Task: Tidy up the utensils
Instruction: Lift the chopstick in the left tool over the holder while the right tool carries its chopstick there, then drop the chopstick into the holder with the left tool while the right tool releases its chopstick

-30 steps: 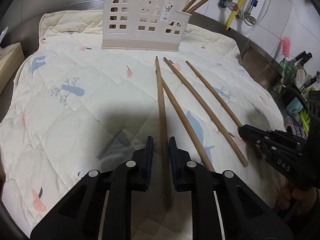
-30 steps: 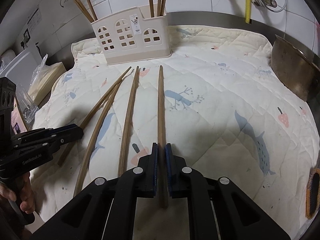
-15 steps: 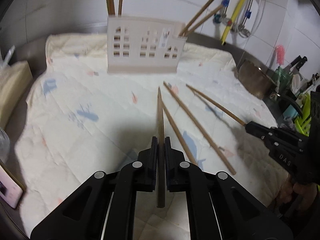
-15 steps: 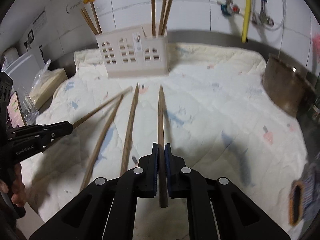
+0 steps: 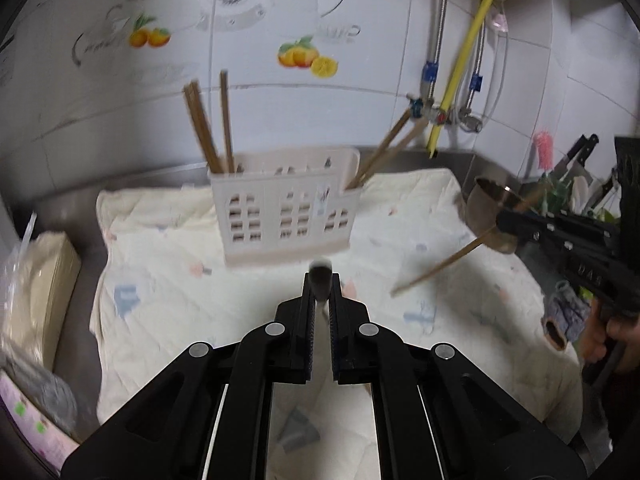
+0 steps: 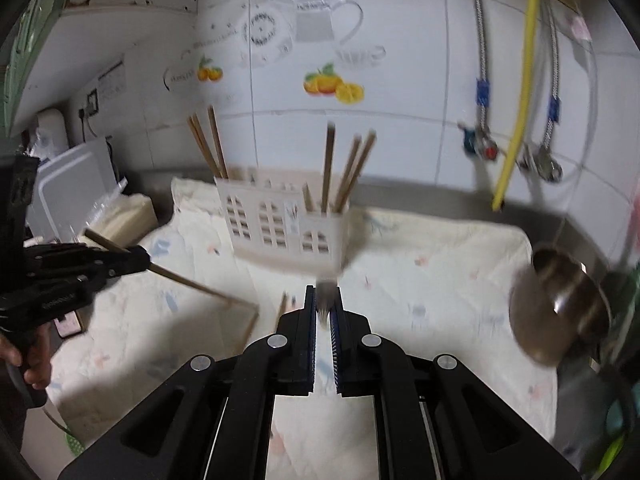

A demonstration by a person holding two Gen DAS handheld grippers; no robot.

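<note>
Nearest, the left claw [image 5: 321, 304] was clamped on a long brown wooden chopstick [image 5: 321, 276], seen end-on because it pointed straight ahead, aimed for slotting. The right claw [image 6: 324, 312] gripped a second wooden chopstick [image 6: 326, 298] the same way, both held clear above the cream quilted cloth [image 5: 160, 280] covering the tabletop. Two more brown chopsticks [image 6: 250, 324] lay on the cloth ahead. Toward the tabletop's far edge stood the cream perforated plastic utensil holder [image 5: 284, 216], upright chopsticks in its end compartments, probably the destination.
</note>
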